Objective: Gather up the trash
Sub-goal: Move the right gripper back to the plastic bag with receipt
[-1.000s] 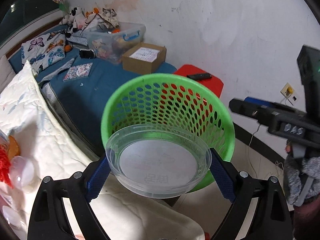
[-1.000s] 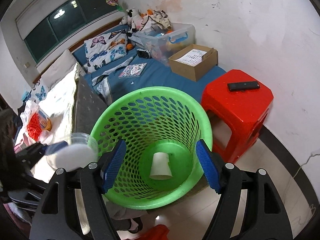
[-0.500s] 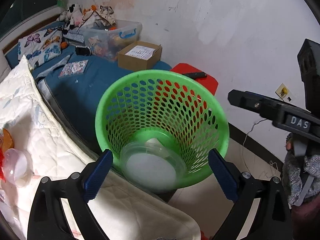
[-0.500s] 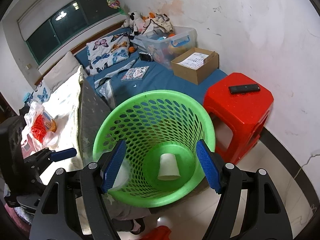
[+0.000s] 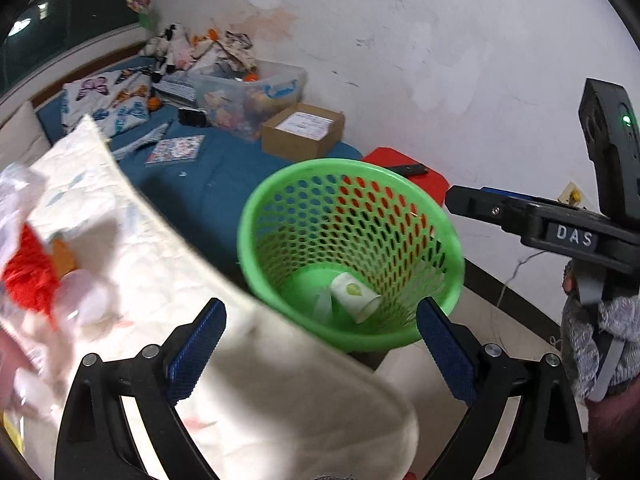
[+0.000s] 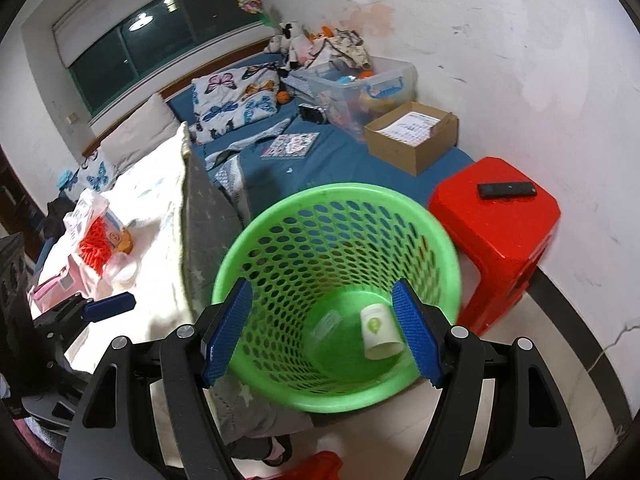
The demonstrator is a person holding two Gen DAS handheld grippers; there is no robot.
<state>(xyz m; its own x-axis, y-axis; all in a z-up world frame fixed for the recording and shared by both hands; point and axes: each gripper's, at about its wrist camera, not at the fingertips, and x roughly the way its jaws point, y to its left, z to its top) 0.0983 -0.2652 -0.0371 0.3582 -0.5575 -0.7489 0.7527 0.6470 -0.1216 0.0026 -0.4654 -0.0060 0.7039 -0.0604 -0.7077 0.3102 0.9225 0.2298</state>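
The green basket [image 6: 336, 300] sat on the floor between the bed [image 6: 340, 160] and the red stool [image 6: 496, 236], and it already had stuff in it: a white paper cup [image 6: 378, 330] lying on its side at the bottom, and next to it what looked like a clear plastic lid [image 6: 326, 326], though it's see-through and hard to make out against the green, so that's a bit of a guess.

Left gripper [image 5: 320, 344] had its blue pads spread wide with nothing between them, hanging over the white quilt [image 5: 140, 248] with the basket just past its tips. Right gripper [image 6: 328, 332] was the same deal, pads apart and empty, hovering right over the basket mouth so the rim showed between its fingers.

More trash looked to be waiting on the quilt: a crumpled plastic bag with red stuff [image 6: 94, 236] and a pale round container [image 6: 120, 270] beside it. That part of the left view was blurry, so exact positions were hard to call from there.

For the next pickup, the smart play would be sending the left gripper over, since it's nearer, and going for something rigid like the container first. The bag is floppy, so pinching a bunched part would beat grabbing a loose edge. Keeping the quilt fabric out of the pinch matters too. The right one should probably just stay clear of the basket opening.
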